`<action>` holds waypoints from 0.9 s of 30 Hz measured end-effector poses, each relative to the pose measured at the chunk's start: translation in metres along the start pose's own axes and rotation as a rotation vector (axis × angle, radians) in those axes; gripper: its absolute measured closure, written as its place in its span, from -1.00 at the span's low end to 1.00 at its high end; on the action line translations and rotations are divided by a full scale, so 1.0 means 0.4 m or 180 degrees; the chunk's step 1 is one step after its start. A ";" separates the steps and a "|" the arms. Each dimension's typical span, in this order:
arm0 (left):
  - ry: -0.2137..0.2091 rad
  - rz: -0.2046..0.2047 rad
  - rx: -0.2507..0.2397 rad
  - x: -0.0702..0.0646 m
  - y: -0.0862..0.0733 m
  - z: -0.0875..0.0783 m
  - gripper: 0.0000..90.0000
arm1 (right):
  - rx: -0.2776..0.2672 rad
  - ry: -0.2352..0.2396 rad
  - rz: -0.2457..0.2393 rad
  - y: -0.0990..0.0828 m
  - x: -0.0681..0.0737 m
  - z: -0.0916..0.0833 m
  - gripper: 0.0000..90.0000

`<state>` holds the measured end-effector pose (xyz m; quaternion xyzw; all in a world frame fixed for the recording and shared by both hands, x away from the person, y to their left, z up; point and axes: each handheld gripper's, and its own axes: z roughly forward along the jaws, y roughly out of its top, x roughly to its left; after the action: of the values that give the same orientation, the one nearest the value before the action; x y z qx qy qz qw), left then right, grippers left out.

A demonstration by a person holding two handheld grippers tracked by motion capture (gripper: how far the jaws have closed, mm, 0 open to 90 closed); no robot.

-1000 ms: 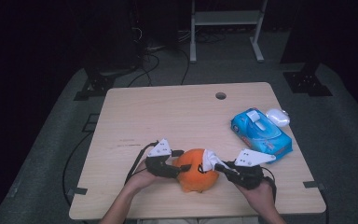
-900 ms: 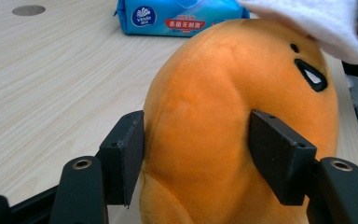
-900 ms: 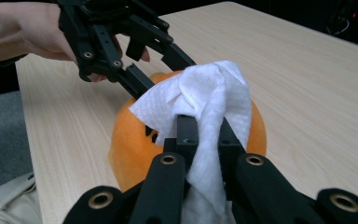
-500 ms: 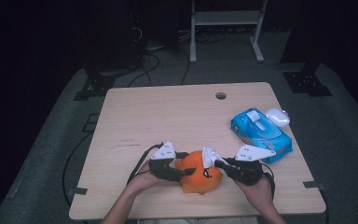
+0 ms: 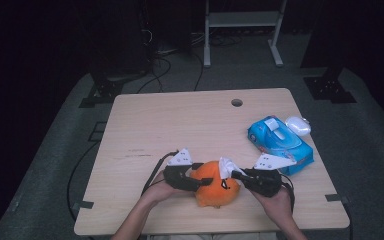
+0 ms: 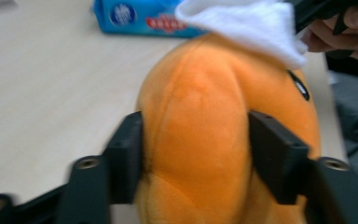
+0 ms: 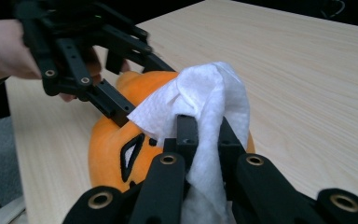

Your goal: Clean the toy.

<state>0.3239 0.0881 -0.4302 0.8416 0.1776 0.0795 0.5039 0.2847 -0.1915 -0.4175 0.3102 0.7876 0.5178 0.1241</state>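
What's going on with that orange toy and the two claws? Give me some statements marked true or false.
1. The left claw has the orange plush toy between its jaws. True; they have just been closing on it.
2. The right claw pinches a white wipe. True.
3. The wipe lies flat on the table, away from the toy. False; it rests against the toy's top.
4. The blue wipe pack sits at the table's left edge. False; it is at the right edge in the high view.
5. A white object sits beside the pack. True.
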 end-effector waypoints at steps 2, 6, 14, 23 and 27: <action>0.0195 0.0276 -0.0103 -0.017 0.015 -0.006 0.03 | -0.0033 -0.0050 0.0033 0.003 -0.005 -0.004 0.86; 0.0365 0.0678 -0.0080 -0.049 0.039 -0.001 0.03 | -0.0110 -0.0030 0.0031 0.011 -0.002 -0.004 0.85; -0.0004 0.0636 -0.0094 -0.052 0.016 -0.007 -0.04 | -0.0015 -0.0186 0.0306 -0.022 -0.050 -0.004 0.86; -0.0023 0.0249 -0.0177 -0.034 0.022 -0.013 -0.33 | -0.0050 -0.0080 0.0211 -0.009 -0.031 0.001 0.86; 0.0110 0.0063 -0.0040 -0.023 0.018 0.001 -0.62 | -0.0038 -0.0051 0.0168 -0.013 -0.010 0.004 0.86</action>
<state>0.3170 0.0814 -0.4238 0.8386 0.1775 0.1001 0.5052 0.2869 -0.1942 -0.4232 0.3342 0.7750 0.5231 0.1186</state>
